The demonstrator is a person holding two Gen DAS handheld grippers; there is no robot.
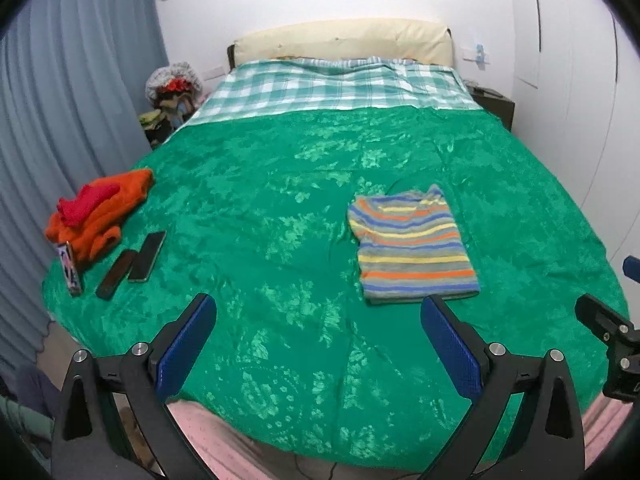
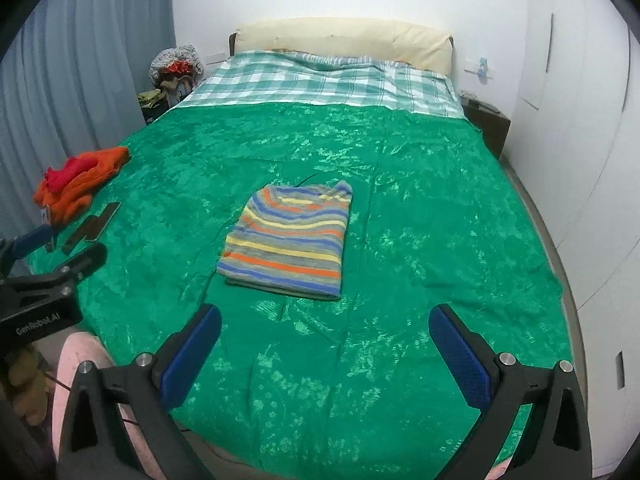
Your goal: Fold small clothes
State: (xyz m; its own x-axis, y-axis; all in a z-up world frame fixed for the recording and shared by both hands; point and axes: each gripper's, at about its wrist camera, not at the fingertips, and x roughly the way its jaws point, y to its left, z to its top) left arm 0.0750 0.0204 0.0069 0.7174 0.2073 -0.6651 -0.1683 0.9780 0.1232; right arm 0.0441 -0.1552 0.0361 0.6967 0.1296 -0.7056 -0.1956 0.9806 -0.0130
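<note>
A striped sweater (image 1: 414, 246) lies folded flat on the green bedspread (image 1: 280, 208); it also shows in the right wrist view (image 2: 290, 236). My left gripper (image 1: 318, 308) is open and empty, held above the near part of the bed, left of and nearer than the sweater. My right gripper (image 2: 325, 318) is open and empty, just in front of the sweater's near edge. A pile of orange and red clothes (image 1: 98, 212) lies at the bed's left edge, also in the right wrist view (image 2: 78, 180).
Two dark phones (image 1: 132, 262) and a small patterned card (image 1: 70, 268) lie near the orange pile. A checked sheet (image 1: 336, 88) and cream pillow (image 1: 344, 40) are at the head. Grey curtains (image 1: 72, 100) hang left; white wardrobe doors (image 2: 580, 120) stand right.
</note>
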